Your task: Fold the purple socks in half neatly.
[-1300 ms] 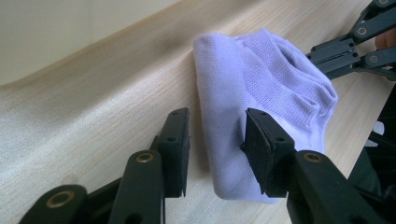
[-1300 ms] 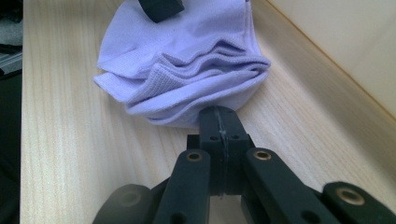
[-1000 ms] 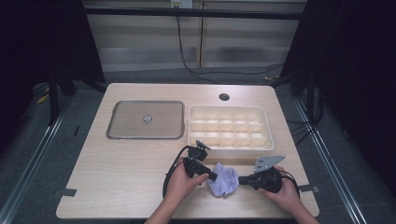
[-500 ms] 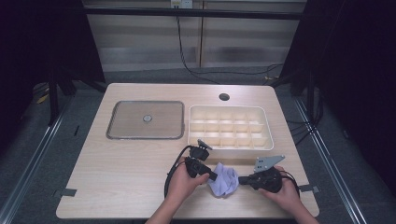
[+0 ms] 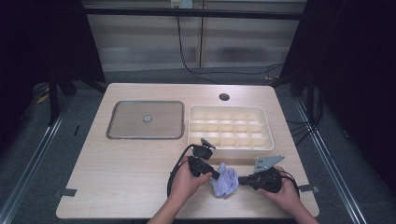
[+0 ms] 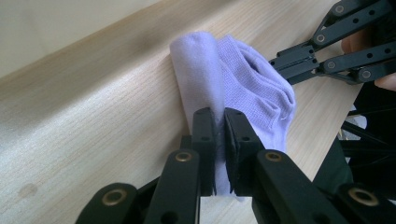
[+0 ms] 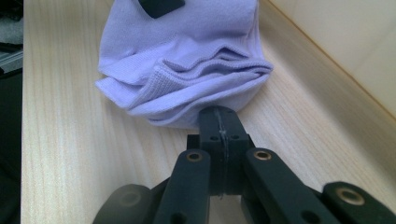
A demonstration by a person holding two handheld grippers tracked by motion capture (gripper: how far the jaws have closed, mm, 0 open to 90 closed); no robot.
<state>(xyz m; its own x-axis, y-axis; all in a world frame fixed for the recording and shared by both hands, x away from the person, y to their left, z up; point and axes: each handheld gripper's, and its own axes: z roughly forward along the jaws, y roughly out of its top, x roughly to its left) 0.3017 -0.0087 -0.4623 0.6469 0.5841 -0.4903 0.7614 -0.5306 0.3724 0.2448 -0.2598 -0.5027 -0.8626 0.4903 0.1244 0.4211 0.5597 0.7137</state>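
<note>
Left gripper view shows the left gripper (image 6: 219, 135), jaws just closing, pinching the lilac sock (image 6: 243, 88); the right gripper (image 7: 219, 123) clamps its opposite edge on the table (image 5: 116, 172).

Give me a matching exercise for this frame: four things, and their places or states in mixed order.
Things:
1. sock
2. divided tray
3. metal lid
4. round hole

Places or states:
A. far edge of the table
B. left of the cream box
C. pinched from both sides
D. empty compartments

Pairs: 1-C, 2-D, 3-B, 4-A
</note>
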